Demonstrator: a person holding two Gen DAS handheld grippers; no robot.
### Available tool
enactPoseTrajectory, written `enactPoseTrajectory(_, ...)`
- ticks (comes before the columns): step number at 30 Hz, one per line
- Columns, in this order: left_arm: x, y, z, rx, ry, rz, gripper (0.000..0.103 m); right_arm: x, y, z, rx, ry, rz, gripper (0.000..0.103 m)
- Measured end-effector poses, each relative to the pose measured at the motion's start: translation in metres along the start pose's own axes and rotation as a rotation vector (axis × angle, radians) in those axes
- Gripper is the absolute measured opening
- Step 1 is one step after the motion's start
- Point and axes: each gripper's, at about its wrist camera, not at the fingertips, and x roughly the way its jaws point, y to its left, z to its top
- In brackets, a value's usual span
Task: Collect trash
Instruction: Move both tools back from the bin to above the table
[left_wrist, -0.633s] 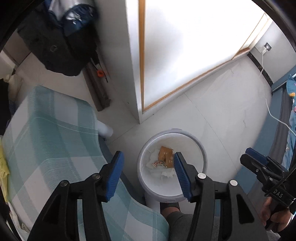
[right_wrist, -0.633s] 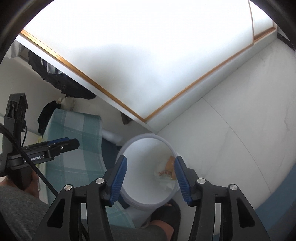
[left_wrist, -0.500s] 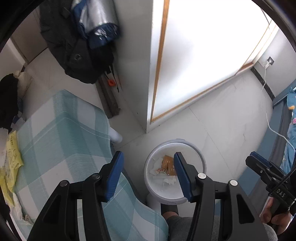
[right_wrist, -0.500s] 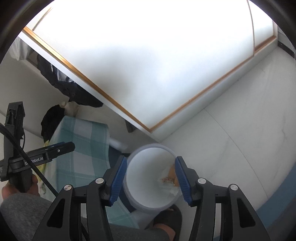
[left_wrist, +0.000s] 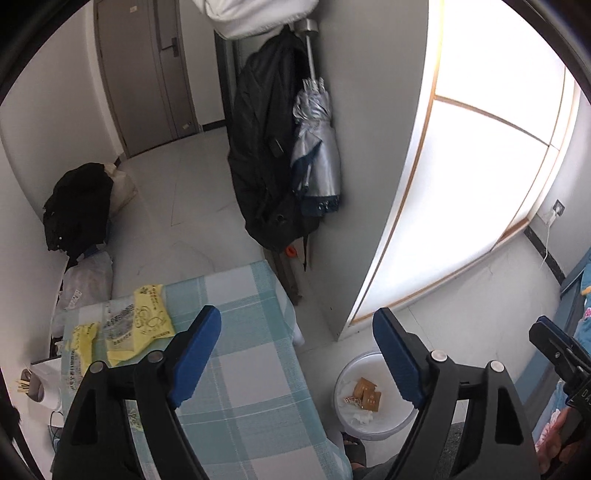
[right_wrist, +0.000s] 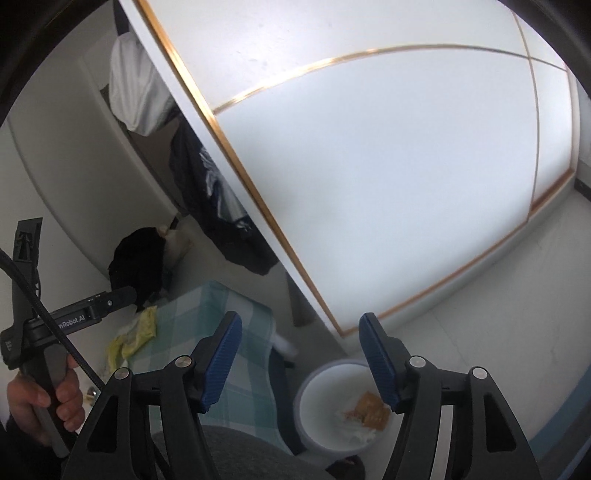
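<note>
A white round trash bin stands on the floor beside the table; it holds brown wrappers and crumpled white tissue. It also shows in the right wrist view. Yellow plastic wrappers lie on the far left of the table with the teal checked cloth; they show in the right wrist view too. My left gripper is open and empty, raised high above the table edge. My right gripper is open and empty, above the bin and table corner.
A dark coat and a folded silver umbrella hang by the wardrobe's side. A large white sliding door is at the right. Dark clothes and bags sit on the floor at the left. A bed edge lies at the far right.
Both grippers have risen and tilted up away from the bin. The bin now sits lower and smaller, and the table with the yellow wrappers has come into view.
</note>
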Motion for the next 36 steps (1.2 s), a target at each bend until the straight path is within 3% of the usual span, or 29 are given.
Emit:
enactPoseTrajectory(13,-0.056,0.097,-0.02,-0.195,-0.152,0.088,0.09,-0.034,0.13,0.006,-0.201,-0.14,0.157,0.086)
enactPoseTrajectory(20,-0.08,0.145,-0.043,-0.274,-0.209,0.153,0.092,-0.014,0.195,-0.018,-0.286,-0.111,0.248,0.088)
enactPoseTrajectory(23,-0.083,0.164,-0.052,-0.309,-0.223,0.178,0.097,-0.007,0.218,-0.03,-0.325,-0.093,0.282,0.088)
enactPoseTrajectory(29,-0.082,0.201,-0.071,-0.368,-0.256,0.225,0.098,0.013,0.256,-0.053,-0.373,-0.069,0.335,0.088)
enactPoseTrajectory(36,-0.075,0.249,-0.086,-0.417,-0.27,0.266,0.098,0.044,0.283,-0.07,-0.427,-0.047,0.33,0.091)
